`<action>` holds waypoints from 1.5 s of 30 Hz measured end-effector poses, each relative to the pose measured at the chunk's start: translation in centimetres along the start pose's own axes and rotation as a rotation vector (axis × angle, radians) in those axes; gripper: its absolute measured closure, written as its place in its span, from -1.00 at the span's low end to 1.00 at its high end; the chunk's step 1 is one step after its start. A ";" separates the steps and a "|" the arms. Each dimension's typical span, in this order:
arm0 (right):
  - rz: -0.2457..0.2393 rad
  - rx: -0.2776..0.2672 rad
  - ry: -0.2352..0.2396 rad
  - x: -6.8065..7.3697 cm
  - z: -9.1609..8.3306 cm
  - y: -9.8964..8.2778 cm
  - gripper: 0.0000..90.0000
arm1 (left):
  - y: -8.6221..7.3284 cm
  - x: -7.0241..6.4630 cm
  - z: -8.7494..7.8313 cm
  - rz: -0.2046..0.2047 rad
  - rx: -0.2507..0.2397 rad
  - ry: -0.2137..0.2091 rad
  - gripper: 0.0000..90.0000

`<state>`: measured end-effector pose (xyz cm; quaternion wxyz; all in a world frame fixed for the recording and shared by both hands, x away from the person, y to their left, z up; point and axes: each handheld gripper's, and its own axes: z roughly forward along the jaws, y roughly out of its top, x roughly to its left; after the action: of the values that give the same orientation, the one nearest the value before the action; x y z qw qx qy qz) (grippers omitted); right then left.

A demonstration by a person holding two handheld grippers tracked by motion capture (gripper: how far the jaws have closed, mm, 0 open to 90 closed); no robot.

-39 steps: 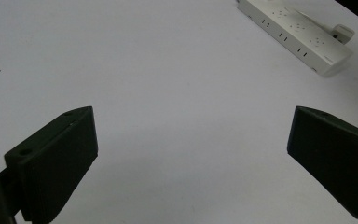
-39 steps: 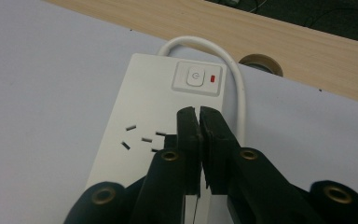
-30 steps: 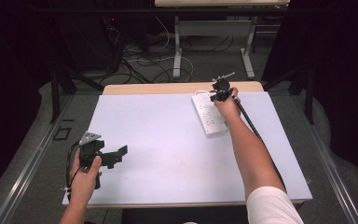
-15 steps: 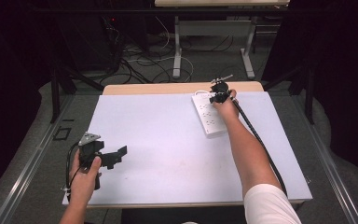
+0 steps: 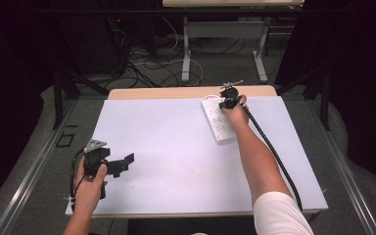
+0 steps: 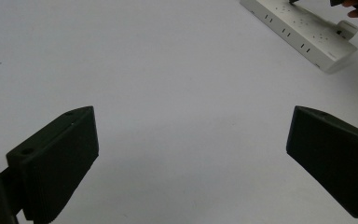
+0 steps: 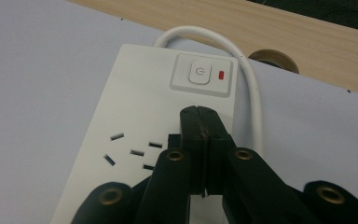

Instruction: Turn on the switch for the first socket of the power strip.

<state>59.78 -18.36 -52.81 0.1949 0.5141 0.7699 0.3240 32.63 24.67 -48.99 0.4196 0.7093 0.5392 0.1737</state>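
Colours as I read them from my station

White power strip (image 7: 144,121) with a white cord (image 7: 254,100), dark socket slots and a red indicator (image 7: 222,74) beside its white button (image 7: 200,73); my grippers' jaws matte black, brass-toned rivets on the right gripper (image 7: 204,116); table cover (image 5: 176,142) pale lavender-white; table edge (image 7: 279,32) light wood grain.

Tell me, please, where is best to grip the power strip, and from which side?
Probably across its narrow width, near the middle of the power strip, coming straight down from above with the jaws over its two long edges. It lies flat on the table, so only those thin long sides offer parallel faces. Avoid the far end, where the switch and cable sit.
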 end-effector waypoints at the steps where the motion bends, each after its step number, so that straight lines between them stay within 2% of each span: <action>1: 0.000 0.000 0.000 0.0 0.0 0.0 1.00 | 0.0 0.0 0.0 0.000 0.000 0.000 -0.95; 11: 0.003 0.000 0.004 -0.3 0.0 -0.1 1.00 | 0.0 0.0 0.0 0.004 -0.001 0.000 -0.95; 17: 0.026 -0.014 0.004 -0.4 0.2 -0.3 1.00 | -0.1 -0.1 0.2 0.001 -0.002 0.000 -0.95; 29: 0.031 -0.019 -0.003 -0.4 0.2 -0.4 0.92 | -0.1 0.0 0.2 -0.004 -0.007 0.004 -0.94; 31: 0.027 -0.012 -0.013 -0.4 0.2 -0.3 0.89 | -0.1 0.0 0.2 -0.006 -0.007 0.001 -0.94; 32: 0.046 -0.009 -0.008 -0.3 0.1 -0.3 0.86 | -0.1 0.0 0.2 -0.008 -0.008 0.002 -0.94; 36: 0.057 -0.005 -0.014 -0.3 0.0 -0.3 0.74 | 0.0 0.0 0.2 -0.007 -0.010 0.001 -0.94; 45: 0.037 0.018 -0.018 -0.3 -0.2 -0.2 0.44 | -0.2 0.0 0.4 -0.011 -0.002 -0.003 -0.94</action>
<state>59.66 -18.74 -52.78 0.1911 0.5327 0.7615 0.3159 32.80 24.50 -49.40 0.4220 0.7061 0.5423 0.1709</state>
